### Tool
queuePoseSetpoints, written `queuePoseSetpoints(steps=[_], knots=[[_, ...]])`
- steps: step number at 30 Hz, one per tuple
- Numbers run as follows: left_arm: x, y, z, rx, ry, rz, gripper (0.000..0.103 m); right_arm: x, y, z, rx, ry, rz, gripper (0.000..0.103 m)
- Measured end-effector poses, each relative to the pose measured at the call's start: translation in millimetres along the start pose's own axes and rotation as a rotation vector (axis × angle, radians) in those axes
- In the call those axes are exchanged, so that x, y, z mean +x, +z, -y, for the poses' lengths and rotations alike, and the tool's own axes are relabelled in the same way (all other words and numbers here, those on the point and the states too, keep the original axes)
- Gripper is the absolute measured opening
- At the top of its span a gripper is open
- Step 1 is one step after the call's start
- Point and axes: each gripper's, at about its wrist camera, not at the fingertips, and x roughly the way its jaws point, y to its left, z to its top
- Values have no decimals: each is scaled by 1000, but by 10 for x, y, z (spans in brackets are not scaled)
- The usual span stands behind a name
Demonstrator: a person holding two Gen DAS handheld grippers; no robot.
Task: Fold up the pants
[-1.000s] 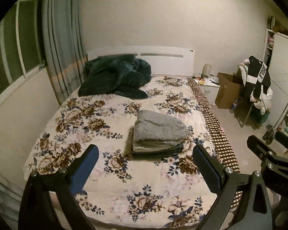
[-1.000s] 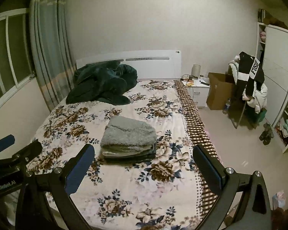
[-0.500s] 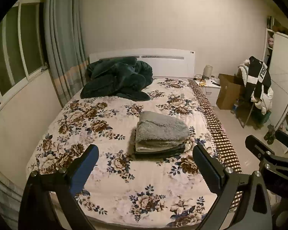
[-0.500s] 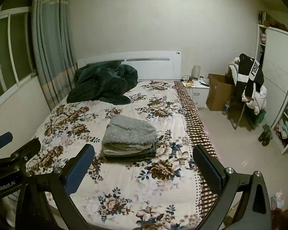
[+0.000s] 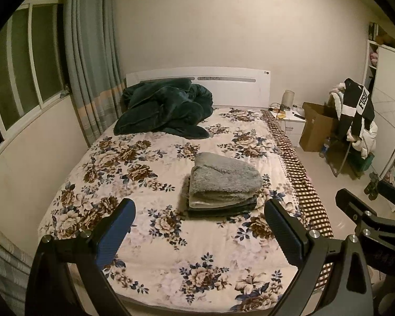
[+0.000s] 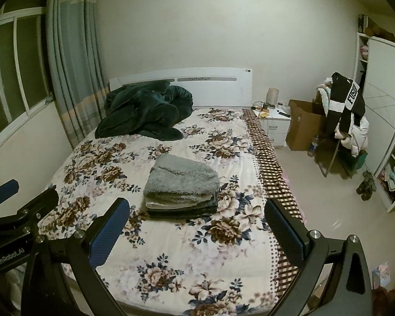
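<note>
"GenRobot.AI" on left claw body (image 6: 9, 254) | "FUS…" partly readable on black hanging garment (image 6: 351, 95)

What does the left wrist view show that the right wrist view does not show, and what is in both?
Only the left wrist view shows the right tongs from outside, at its right edge. Only the right wrist view shows the left tongs from outside, at its left edge, and small bright litter on the floor. Both show the folded stack of pants with the fluffy grey pair on top, the floral bed cover and the crumpled dark green blanket. Both tongs are open and hold nothing.
</note>
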Motion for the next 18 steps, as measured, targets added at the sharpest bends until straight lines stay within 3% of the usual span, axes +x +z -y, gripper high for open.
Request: queuePoseSetpoints(steps=[18], knots=[[-120,-50,-45,-6,26,15,100,14,-9,-6,0,4,1,103]])
